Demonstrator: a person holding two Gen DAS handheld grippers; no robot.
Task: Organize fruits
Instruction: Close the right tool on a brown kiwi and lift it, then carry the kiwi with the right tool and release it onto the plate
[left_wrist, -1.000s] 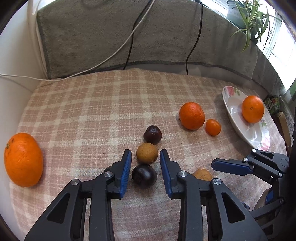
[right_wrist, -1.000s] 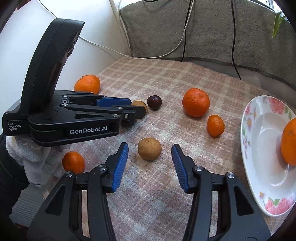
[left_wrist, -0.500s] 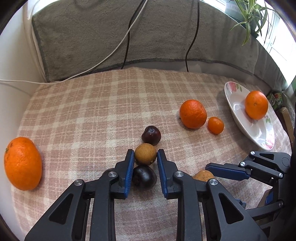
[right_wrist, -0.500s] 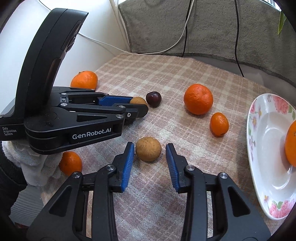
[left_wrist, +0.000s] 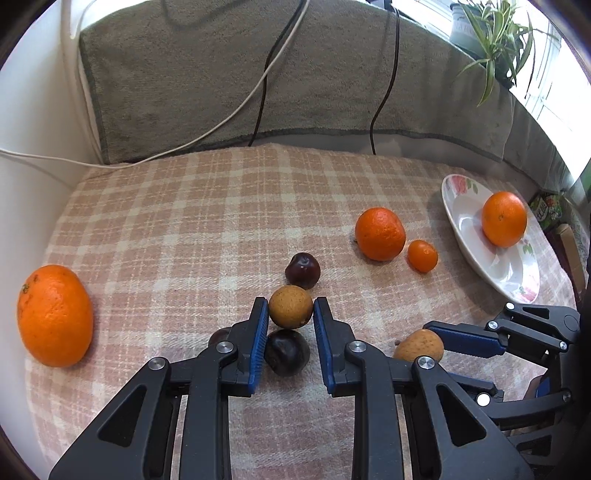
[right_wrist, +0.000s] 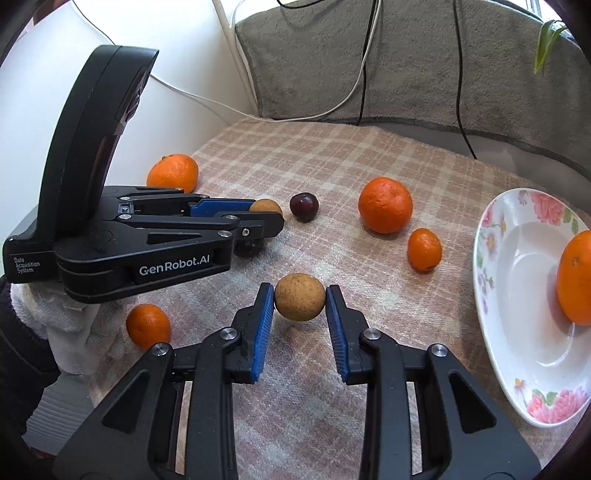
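My left gripper (left_wrist: 290, 314) is shut on a tan round fruit (left_wrist: 290, 306), with a dark plum (left_wrist: 287, 352) lying just below it between the fingers. A second dark plum (left_wrist: 303, 270) lies just beyond. My right gripper (right_wrist: 300, 301) is shut on another tan fruit (right_wrist: 300, 297) low over the checked cloth (right_wrist: 295, 155). That fruit and the right gripper (left_wrist: 436, 338) also show in the left wrist view. A flowered plate (right_wrist: 491, 236) at the right holds one orange (right_wrist: 576, 277).
A large orange (left_wrist: 379, 233) and a small mandarin (left_wrist: 422, 255) lie left of the plate. Another orange (left_wrist: 54, 314) lies at the far left and a small mandarin (right_wrist: 148, 325) near the front edge. Cables (left_wrist: 258, 88) hang over the grey towel behind.
Both grippers moved forward and closed: the left onto the tan fruit beyond the dark plum, the right onto the other tan fruit.
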